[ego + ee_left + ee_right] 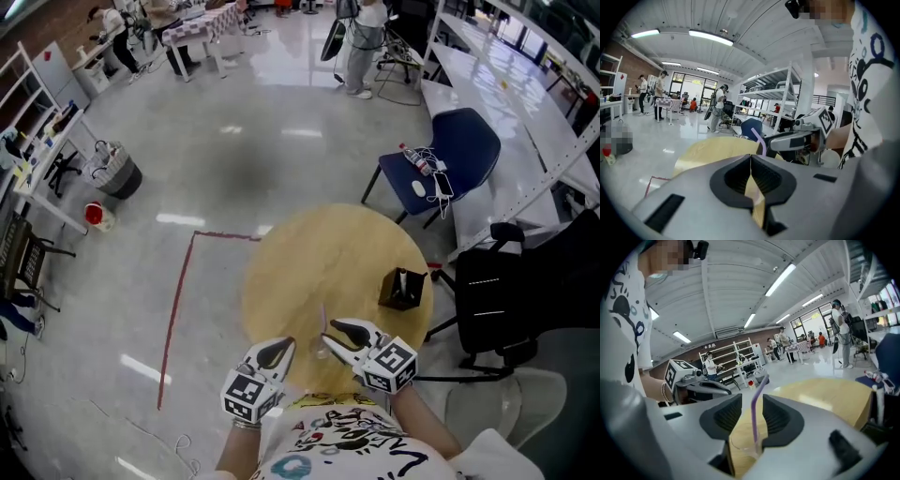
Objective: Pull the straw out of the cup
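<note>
A clear plastic cup (740,445) stands near the front edge of the round wooden table (319,253), with a purple straw (756,416) upright in it. My right gripper (752,401) is open, its jaws on either side of the straw, just above the cup's rim. In the head view the straw (323,323) rises thinly in front of the right gripper (330,330). My left gripper (287,345) hovers to the left of the cup, shut and holding nothing. From the left gripper (751,158) view, the straw (760,139) and the right gripper (797,139) show beyond its jaws.
A black open box (403,289) stands on the table's right side. A blue chair (441,164) with cables on it and a black office chair (506,291) stand to the right. Red tape (176,309) marks the floor at left. People stand far off.
</note>
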A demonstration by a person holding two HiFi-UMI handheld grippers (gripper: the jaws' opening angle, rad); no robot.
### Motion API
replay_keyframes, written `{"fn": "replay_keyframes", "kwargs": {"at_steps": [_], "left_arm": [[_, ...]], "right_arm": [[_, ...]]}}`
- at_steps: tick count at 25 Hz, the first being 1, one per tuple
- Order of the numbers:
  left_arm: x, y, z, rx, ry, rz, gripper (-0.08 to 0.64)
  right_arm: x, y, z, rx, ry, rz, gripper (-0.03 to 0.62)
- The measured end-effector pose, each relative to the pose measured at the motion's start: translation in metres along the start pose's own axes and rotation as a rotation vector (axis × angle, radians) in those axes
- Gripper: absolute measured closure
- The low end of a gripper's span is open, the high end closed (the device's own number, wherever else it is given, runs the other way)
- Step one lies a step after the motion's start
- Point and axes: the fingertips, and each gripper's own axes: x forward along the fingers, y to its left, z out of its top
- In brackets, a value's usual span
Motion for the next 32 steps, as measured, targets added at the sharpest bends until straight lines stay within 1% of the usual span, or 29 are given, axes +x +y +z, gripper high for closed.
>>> {"fn": "replay_keyframes", "kwargs": {"at_steps": [2, 3, 8, 9, 10, 11, 15, 19, 25, 28, 32], "left_arm": [[-0.005, 0.001, 0.003, -0.021, -0.004, 0.019, 0.545], [-0.008, 0.001, 0.005, -0.028, -0.008, 0.027, 0.545], [-0.017, 0.001, 0.013, -0.037, -0.037, 0.073, 0.545], [-0.02, 0.0, 0.013, -0.038, -0.038, 0.081, 0.545], [-0.022, -0.001, 0.013, -0.04, -0.039, 0.088, 0.545], [-0.025, -0.002, 0.014, -0.041, -0.042, 0.094, 0.545], [-0.03, -0.003, 0.019, -0.03, -0.058, 0.117, 0.545], [-0.034, -0.007, 0.029, -0.009, -0.081, 0.127, 0.545], [-0.043, -0.022, 0.057, 0.039, -0.14, 0.119, 0.545], [-0.047, -0.031, 0.07, 0.062, -0.163, 0.103, 0.545], [-0.044, -0.047, 0.086, 0.132, -0.177, 0.081, 0.545]], "right_arm": [[0.01, -0.002, -0.01, 0.068, 0.027, 0.023, 0.467], [0.015, -0.001, -0.012, 0.077, 0.038, 0.034, 0.468], [0.024, 0.009, -0.006, -0.006, 0.061, 0.095, 0.468], [0.023, 0.013, -0.003, -0.015, 0.054, 0.108, 0.48], [0.021, 0.016, 0.0, -0.022, 0.042, 0.118, 0.522], [0.018, 0.019, 0.005, -0.028, 0.028, 0.126, 0.538], [0.004, 0.026, 0.024, -0.054, -0.03, 0.137, 0.541], [-0.016, 0.033, 0.05, -0.059, -0.1, 0.145, 0.541], [-0.056, 0.05, 0.094, -0.077, -0.222, 0.169, 0.541], [-0.077, 0.058, 0.116, -0.101, -0.281, 0.166, 0.543], [-0.107, 0.06, 0.132, -0.135, -0.339, 0.144, 0.543]]}}
